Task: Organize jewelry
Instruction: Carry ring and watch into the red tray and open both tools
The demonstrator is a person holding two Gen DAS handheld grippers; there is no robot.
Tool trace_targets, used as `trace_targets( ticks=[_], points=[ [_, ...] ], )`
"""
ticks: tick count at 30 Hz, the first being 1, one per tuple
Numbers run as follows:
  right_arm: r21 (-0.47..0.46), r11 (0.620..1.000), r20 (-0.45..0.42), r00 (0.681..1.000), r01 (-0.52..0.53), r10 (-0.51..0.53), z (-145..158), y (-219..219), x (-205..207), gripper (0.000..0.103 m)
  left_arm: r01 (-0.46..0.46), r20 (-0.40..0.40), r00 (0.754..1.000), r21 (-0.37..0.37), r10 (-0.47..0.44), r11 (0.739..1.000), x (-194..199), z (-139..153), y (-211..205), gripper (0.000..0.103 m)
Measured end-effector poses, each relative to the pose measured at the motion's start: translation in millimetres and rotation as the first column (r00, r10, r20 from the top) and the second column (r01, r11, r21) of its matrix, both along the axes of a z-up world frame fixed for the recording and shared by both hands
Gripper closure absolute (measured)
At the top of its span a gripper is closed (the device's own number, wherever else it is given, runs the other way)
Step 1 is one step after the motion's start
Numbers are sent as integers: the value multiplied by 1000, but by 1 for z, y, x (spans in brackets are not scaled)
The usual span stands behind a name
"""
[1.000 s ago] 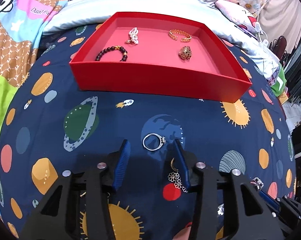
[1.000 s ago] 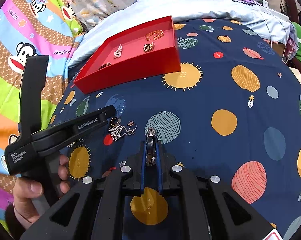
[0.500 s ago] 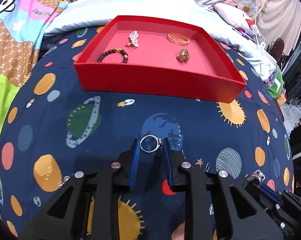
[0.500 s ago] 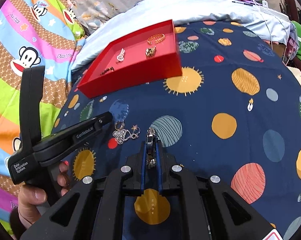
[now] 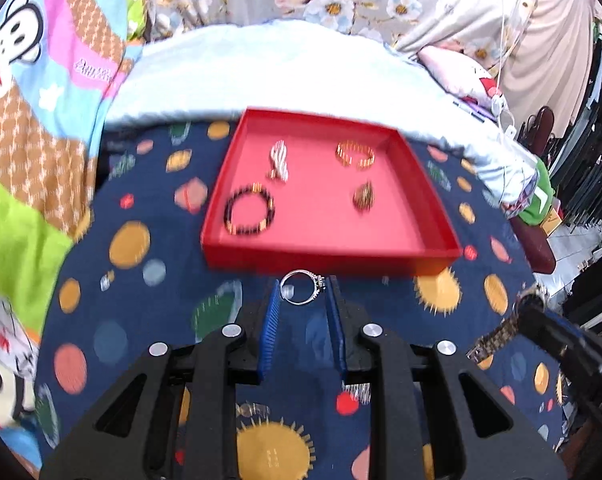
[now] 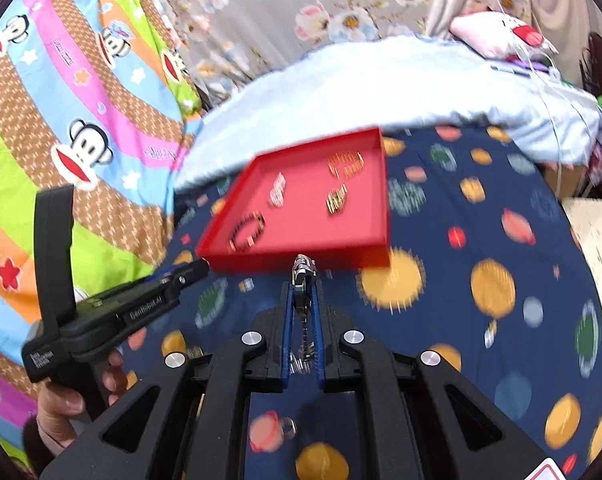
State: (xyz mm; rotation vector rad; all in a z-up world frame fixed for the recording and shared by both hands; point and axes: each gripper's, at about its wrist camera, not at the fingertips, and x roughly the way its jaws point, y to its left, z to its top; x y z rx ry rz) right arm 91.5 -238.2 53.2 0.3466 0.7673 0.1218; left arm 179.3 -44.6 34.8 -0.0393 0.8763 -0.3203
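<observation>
My left gripper [image 5: 302,294] is shut on a silver ring [image 5: 301,287] and holds it in the air just in front of the red tray [image 5: 329,258]. The tray holds a dark bead bracelet [image 5: 249,214], a white pearl piece [image 5: 279,160], a gold bangle [image 5: 355,154] and a gold ring [image 5: 364,196]. My right gripper [image 6: 302,280] is shut on a metal watch [image 6: 302,276] whose band hangs between the fingers. It is lifted near the tray's [image 6: 301,260] front wall. The left gripper's body [image 6: 113,312] shows at the left of the right wrist view.
The tray lies on a navy planet-print cloth [image 5: 141,292]. A pale blue quilt [image 5: 285,72] lies behind it, a bright monkey-print blanket [image 6: 73,120] to the left. Small jewelry pieces [image 5: 353,390] lie on the cloth under the left gripper. Clutter stands at the right edge.
My left gripper closed on the silver ring and lifted it toward the tray. My right gripper rose and moved toward the tray with the watch. Both views are motion-blurred.
</observation>
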Motion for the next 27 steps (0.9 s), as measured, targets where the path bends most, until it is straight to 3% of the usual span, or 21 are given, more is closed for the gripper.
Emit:
trace_targets(
  ticks=[10,19,27],
  points=[
    [39,998,33,998,-49,48,18,-1,89,95,-10,81,997,47,6,999,64,19,-21,81],
    [17,999,-46,998,-34,35,-18,-4,147,95,-19,39,999,72,16,997,109,-8,-35,81],
    [-28,999,-111,994,-16,13,-49,-12,168,94,-14,-2,1000,99,14,995,122,-32,-41,81]
  ],
)
